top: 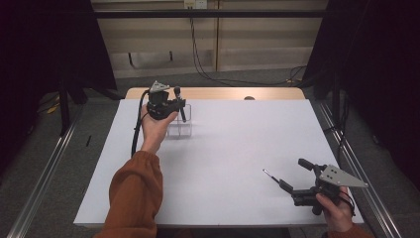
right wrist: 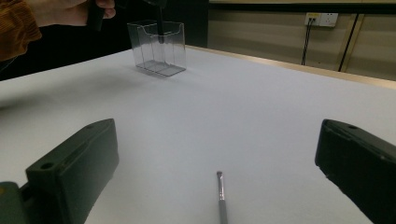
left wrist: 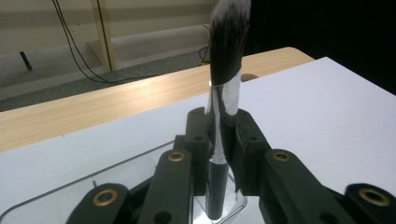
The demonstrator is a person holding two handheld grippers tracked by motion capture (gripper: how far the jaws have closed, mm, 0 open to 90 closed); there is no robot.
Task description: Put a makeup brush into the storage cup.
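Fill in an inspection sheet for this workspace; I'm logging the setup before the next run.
Surface: white table top with a wooden strip at the far edge.
Job's things: large makeup brush, bristles up, handle end lowered into the clear plastic holder; thin small brush lying flat on the table.
Clutter: small dark object at the far edge, too small to tell.
Grippers: left gripper shut on the large brush; right gripper open, jaws either side of the thin brush, not touching.
Cables: black cable trailing from the left gripper; cables on the floor beyond.
Surroundings: dark curtains at the sides, pale wall panels, wall socket.
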